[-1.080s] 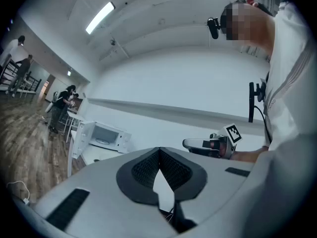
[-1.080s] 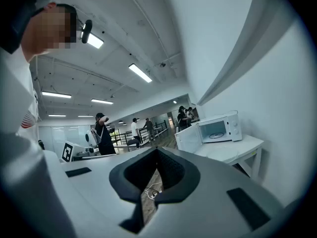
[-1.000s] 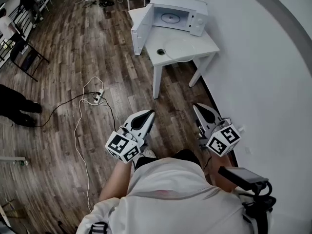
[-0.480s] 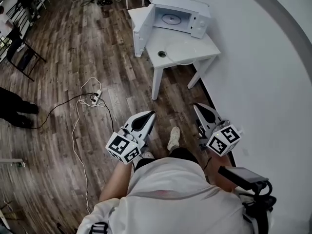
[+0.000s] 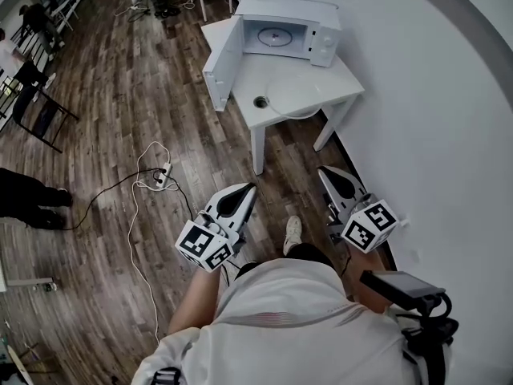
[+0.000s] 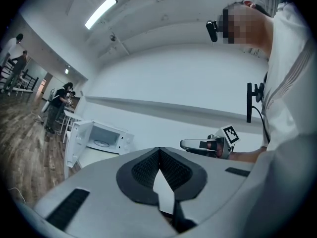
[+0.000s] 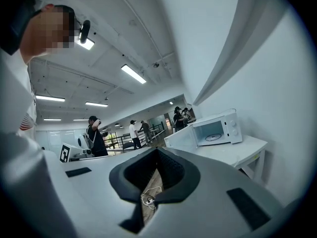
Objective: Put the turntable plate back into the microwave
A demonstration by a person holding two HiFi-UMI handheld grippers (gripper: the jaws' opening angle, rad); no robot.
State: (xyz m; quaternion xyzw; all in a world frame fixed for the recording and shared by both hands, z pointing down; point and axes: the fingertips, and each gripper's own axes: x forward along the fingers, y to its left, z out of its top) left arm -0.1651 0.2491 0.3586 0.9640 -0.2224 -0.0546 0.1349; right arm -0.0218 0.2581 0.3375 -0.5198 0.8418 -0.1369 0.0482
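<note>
Head view, microwave: the white microwave [image 5: 300, 26] stands at the back of a white worktop [image 5: 345, 79] by the wall, with its door [image 5: 218, 69] swung wide open.
Head view, turntable plate: the clear turntable plate [image 5: 298, 96] lies flat on the worktop in front of the microwave, well apart from both claws.
Head view, claws: the left claw [image 5: 243, 189] and right claw [image 5: 330, 175] are held side by side above the wooden floor [image 5: 120, 95], both pointing toward the worktop.
Left gripper view, left claw: its tips are pressed together with nothing between them, and the open microwave shows far off at the left.
Right gripper view, right claw: its jaws meet tip to tip and hold nothing, and the microwave shows ahead at the right.
</note>
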